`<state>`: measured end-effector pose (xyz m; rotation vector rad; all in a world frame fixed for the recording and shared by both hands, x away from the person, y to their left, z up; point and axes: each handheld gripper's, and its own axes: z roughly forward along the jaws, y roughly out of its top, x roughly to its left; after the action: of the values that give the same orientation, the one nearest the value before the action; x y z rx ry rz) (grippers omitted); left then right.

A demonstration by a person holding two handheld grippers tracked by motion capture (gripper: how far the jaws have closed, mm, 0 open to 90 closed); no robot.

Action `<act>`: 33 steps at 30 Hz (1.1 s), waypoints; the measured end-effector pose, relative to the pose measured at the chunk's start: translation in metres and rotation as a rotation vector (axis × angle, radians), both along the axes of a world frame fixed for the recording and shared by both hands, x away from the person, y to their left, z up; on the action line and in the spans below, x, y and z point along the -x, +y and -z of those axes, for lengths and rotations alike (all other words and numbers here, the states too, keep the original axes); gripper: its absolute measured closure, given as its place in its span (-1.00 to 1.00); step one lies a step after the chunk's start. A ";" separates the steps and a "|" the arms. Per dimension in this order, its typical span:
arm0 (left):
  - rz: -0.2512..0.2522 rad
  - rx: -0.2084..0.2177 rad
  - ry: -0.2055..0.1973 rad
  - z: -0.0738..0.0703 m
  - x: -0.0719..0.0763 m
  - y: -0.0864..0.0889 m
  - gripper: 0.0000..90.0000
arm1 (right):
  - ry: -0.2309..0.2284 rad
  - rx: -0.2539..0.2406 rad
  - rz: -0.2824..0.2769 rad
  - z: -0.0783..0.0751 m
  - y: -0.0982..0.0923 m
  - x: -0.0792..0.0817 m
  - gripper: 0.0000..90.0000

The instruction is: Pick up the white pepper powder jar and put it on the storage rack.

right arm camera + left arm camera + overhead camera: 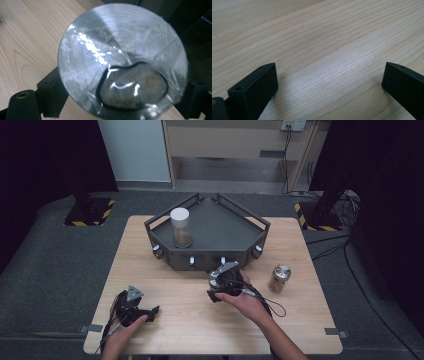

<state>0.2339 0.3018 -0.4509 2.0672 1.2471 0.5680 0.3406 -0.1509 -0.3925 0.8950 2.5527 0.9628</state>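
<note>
Straddling silver-lidded jar (122,60), right gripper (223,285), seemingly touching; tray (165,232) edge close.

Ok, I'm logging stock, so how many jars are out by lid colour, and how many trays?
Tray: 1
White-lidded jar: 1
Silver-lidded jars: 2, one at the right, one at the middle
Total: 4
</note>
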 end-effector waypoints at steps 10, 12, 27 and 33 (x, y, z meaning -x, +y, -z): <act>0.000 0.000 0.000 0.000 0.000 0.000 -1.00 | 0.016 -0.002 0.010 0.003 0.007 -0.004 -0.51; 0.000 0.000 0.000 0.000 0.000 0.000 -1.00 | 0.015 0.001 0.008 0.003 0.007 -0.005 -0.49; 0.000 0.000 0.000 0.000 0.000 0.000 -1.00 | 0.011 -0.017 0.000 0.006 0.006 -0.006 -0.32; 0.000 0.000 0.000 0.000 0.000 0.000 -1.00 | 0.011 -0.020 -0.001 0.006 0.005 -0.006 -0.32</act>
<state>0.2339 0.3018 -0.4509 2.0670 1.2472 0.5680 0.3463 -0.1457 -0.3990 0.9063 2.5574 0.9880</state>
